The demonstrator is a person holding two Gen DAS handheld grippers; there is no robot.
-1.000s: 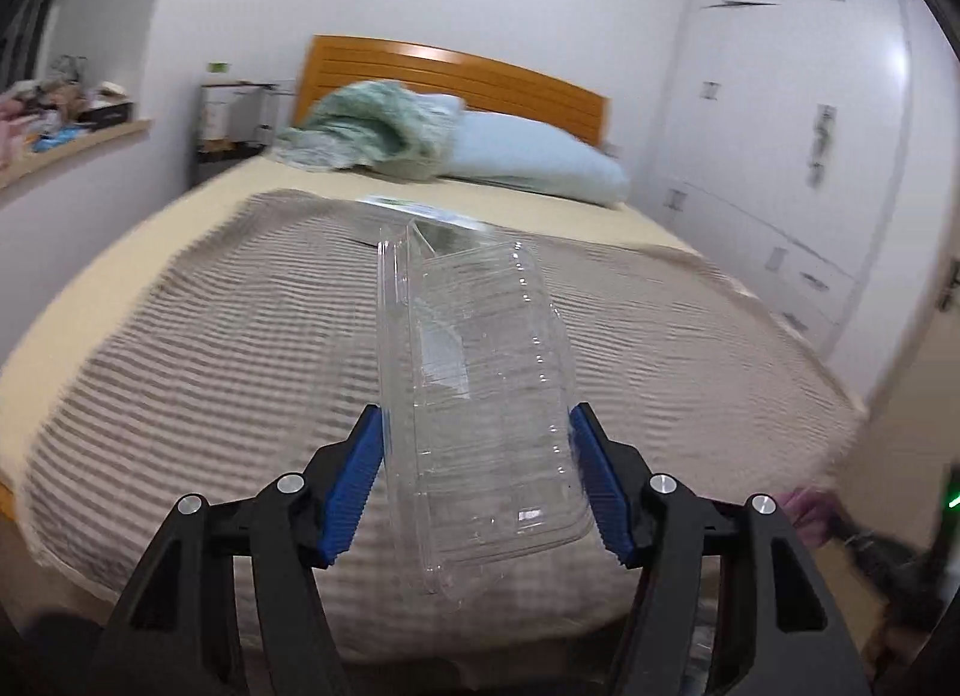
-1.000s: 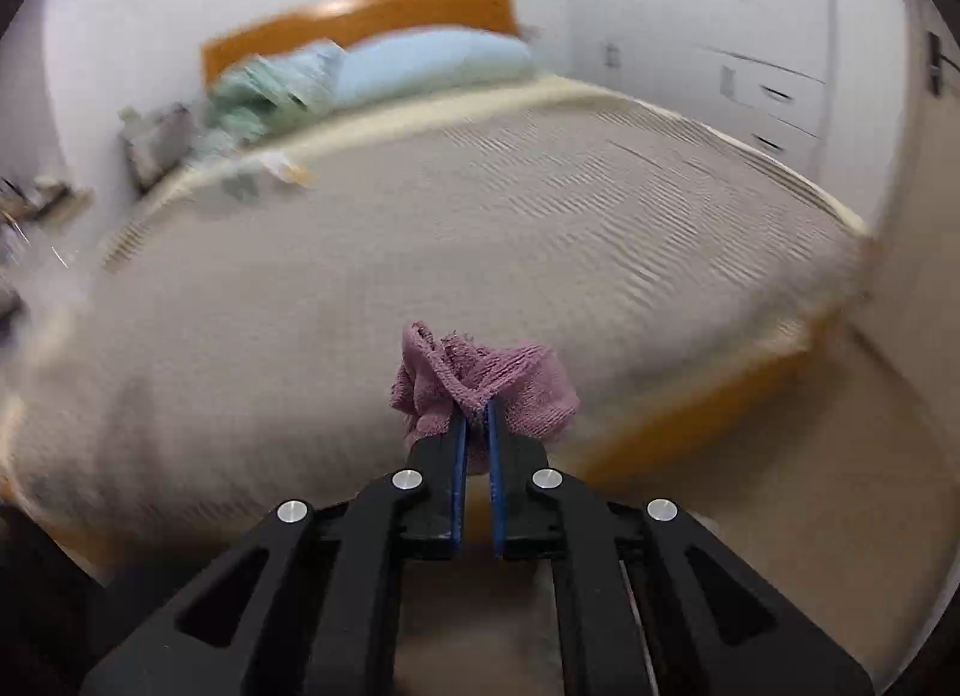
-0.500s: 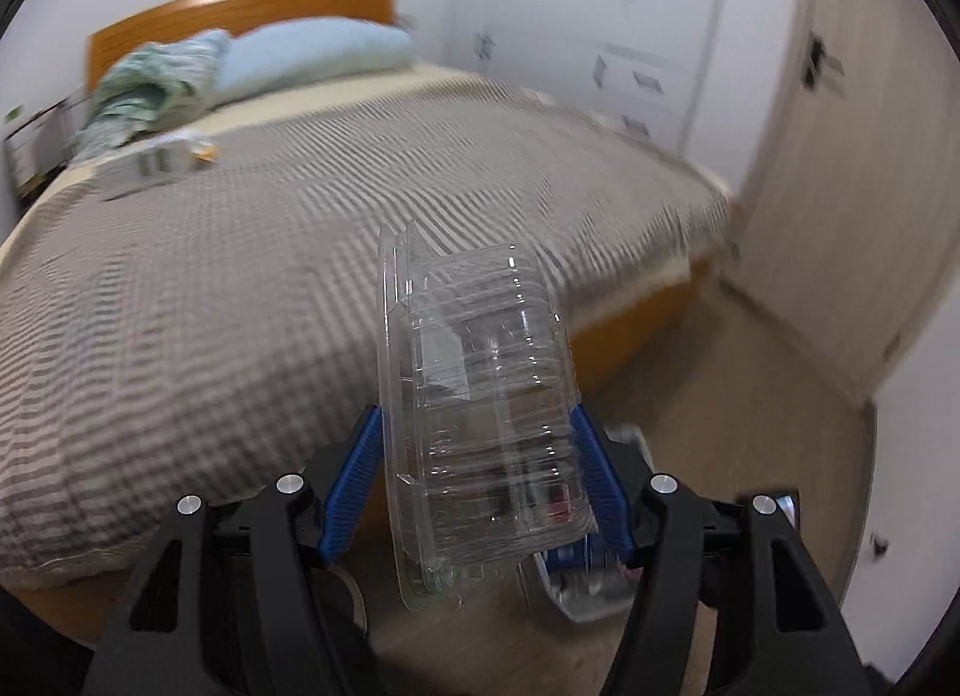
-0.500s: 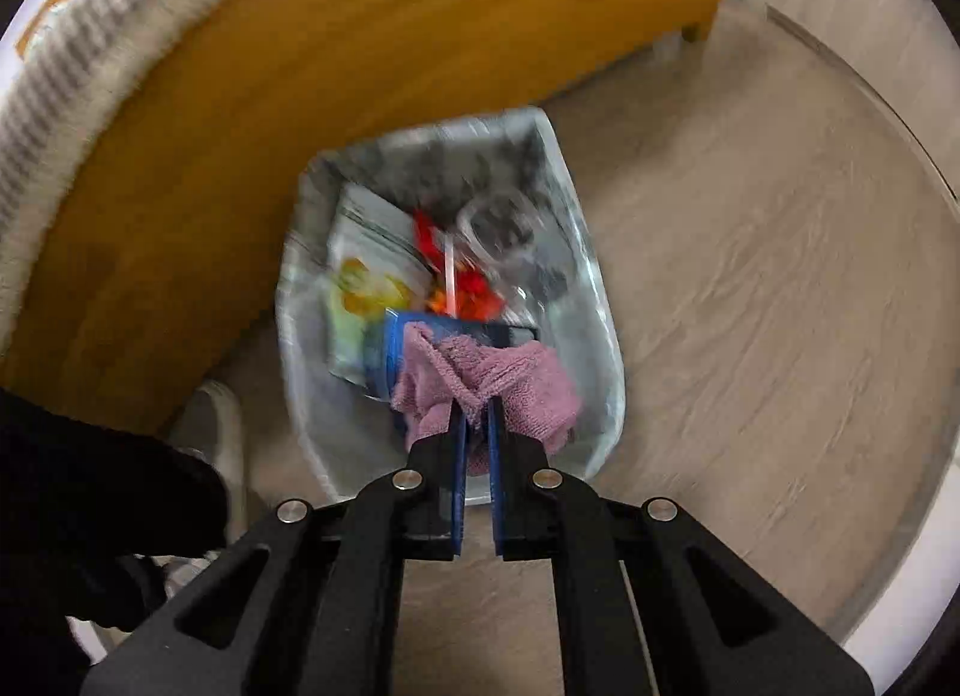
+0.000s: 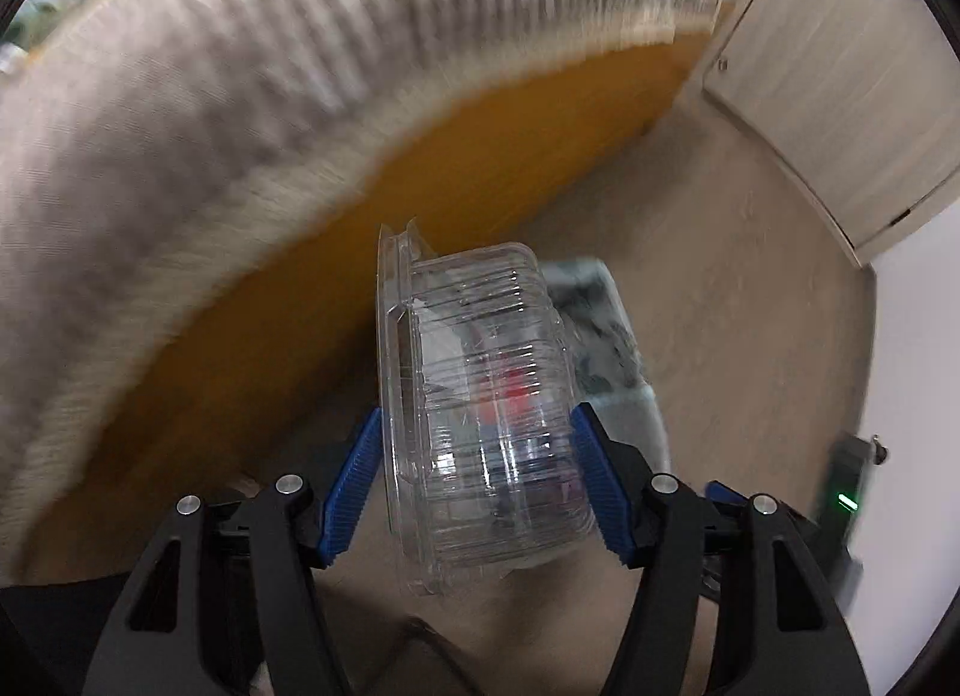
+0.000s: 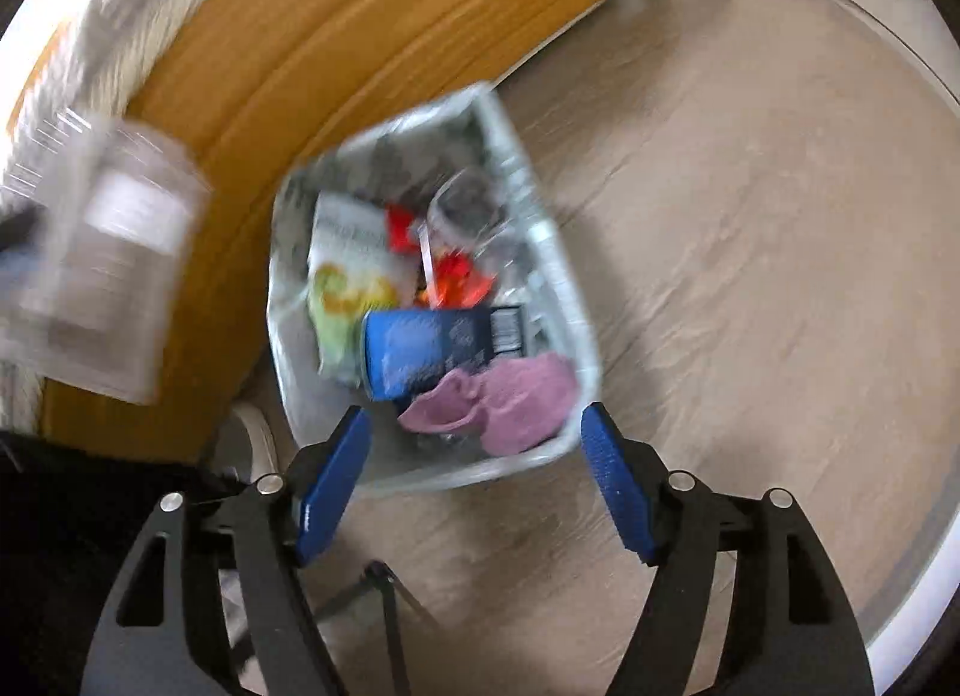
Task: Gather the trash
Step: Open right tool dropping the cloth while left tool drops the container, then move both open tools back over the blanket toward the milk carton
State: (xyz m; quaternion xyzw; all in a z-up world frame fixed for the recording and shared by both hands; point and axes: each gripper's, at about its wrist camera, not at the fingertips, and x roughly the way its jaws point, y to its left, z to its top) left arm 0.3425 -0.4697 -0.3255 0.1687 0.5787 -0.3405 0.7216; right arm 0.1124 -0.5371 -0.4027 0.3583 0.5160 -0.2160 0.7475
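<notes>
A clear plastic clamshell box (image 5: 480, 414) stands between the blue pads of my left gripper (image 5: 477, 486), which is shut on it and points down at the floor. The same box (image 6: 102, 270) shows blurred at the left of the right wrist view. Below my right gripper (image 6: 474, 480) stands the lined trash bin (image 6: 576, 336); its rim (image 5: 624, 330) shows behind the box. The gripper's jaws are opening and nothing is between them. A pink cloth (image 6: 498, 402) lies in the bin beside a blue carton (image 6: 420, 348), a green-and-white wrapper (image 6: 348, 276) and red scraps (image 6: 456, 276).
The bed's orange wooden frame (image 6: 336, 66) runs right beside the bin, with the striped cover (image 5: 240, 96) hanging over it. Pale wood floor (image 6: 750, 276) spreads to the right. A wardrobe door (image 5: 840, 66) stands at the upper right. A dark sleeve (image 6: 72, 504) fills the lower left.
My right gripper has opened over the bin and the pink cloth has dropped into it. My left gripper has swung down from the bed toward the bin, still holding the clear box.
</notes>
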